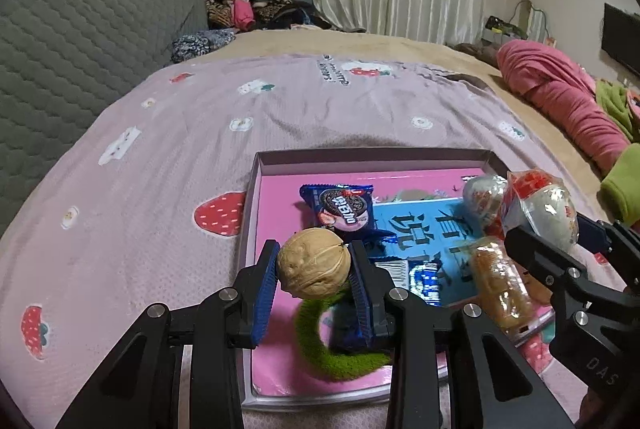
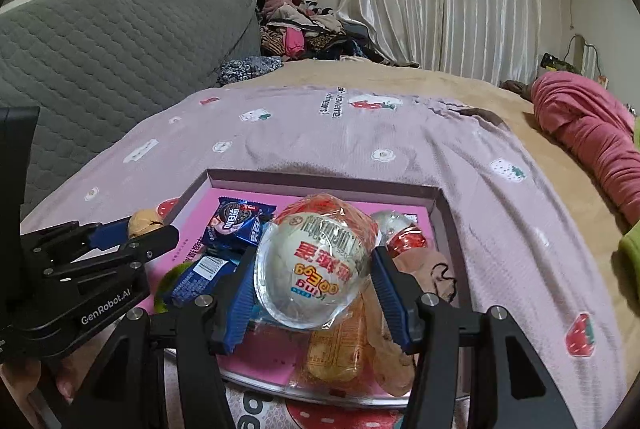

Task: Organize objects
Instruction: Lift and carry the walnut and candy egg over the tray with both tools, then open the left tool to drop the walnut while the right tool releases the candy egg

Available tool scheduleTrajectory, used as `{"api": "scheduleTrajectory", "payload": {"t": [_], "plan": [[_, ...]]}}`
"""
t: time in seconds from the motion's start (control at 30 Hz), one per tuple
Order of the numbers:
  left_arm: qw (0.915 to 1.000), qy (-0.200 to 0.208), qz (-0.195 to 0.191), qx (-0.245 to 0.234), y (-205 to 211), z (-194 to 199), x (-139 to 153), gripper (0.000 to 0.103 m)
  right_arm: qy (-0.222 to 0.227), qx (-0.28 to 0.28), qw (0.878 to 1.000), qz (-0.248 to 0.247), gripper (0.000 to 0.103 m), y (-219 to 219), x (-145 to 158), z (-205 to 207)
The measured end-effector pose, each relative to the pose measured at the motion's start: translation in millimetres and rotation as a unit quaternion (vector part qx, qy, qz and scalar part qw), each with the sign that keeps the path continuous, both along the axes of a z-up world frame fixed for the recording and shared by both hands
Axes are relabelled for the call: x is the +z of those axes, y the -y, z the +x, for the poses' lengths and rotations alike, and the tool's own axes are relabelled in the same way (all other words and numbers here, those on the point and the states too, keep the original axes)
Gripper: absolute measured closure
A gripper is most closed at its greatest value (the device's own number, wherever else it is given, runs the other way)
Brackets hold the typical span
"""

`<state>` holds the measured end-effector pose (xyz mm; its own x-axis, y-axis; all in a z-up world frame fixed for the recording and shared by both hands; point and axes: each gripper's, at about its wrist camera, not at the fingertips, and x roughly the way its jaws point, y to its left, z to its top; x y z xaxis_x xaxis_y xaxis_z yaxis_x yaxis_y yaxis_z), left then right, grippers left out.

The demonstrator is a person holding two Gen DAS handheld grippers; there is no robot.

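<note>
The left tongs (image 1: pixel 314 265) are clenched on a walnut (image 1: pixel 314 263), its seam running roughly across between the blue pads, and the right tongs (image 2: pixel 314 265) grip a wrapped egg (image 2: pixel 316 261) in clear printed film, its blunt end toward the camera. Both loads hang directly over the pink tray (image 1: pixel 276 165) on the bed, so the coming move looks like a plain drop: the walnut sits above the tray's near left part, over a green fuzzy ring (image 1: pixel 320 345), the egg above its near right part, over a wrapped bun (image 2: pixel 336 349). Neither needs to travel sideways (each hand is nearest its own half). Further in lie an Oreo packet (image 1: pixel 340 209) and a second wrapped egg (image 2: pixel 396 229) by the far right wall. The left view shows the ring whole under the walnut; the right view hides most of it but shows the egg's label and a beige crumpled thing (image 2: pixel 434 273) beside the bun.
</note>
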<state>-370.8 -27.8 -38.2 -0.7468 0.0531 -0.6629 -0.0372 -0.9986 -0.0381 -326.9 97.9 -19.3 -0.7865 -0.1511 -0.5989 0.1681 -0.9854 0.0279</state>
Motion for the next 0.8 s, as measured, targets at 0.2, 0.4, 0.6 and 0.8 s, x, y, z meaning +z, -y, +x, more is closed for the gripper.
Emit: {"api": "scheduleTrajectory", "payload": {"t": [0.2,0.4,0.6,0.8], "plan": [[1.0000,0.000,0.003,0.000,3,-8,-12,0.067,-0.001,0.013,1.000,0.004,0.047,4,-9,-7],[0.9999,0.010,0.001,0.004,4,-12,-19,0.067,0.018,0.010,1.000,0.013,0.047,3,-22,-16],[0.9996,0.026,0.007,-0.003,1,-15,-28,0.067,0.032,0.003,0.999,0.015,0.047,-1,-31,-23],[0.9994,0.034,0.007,0.003,5,-21,-37,0.067,0.036,0.006,0.999,0.022,0.047,2,-37,-27]]}}
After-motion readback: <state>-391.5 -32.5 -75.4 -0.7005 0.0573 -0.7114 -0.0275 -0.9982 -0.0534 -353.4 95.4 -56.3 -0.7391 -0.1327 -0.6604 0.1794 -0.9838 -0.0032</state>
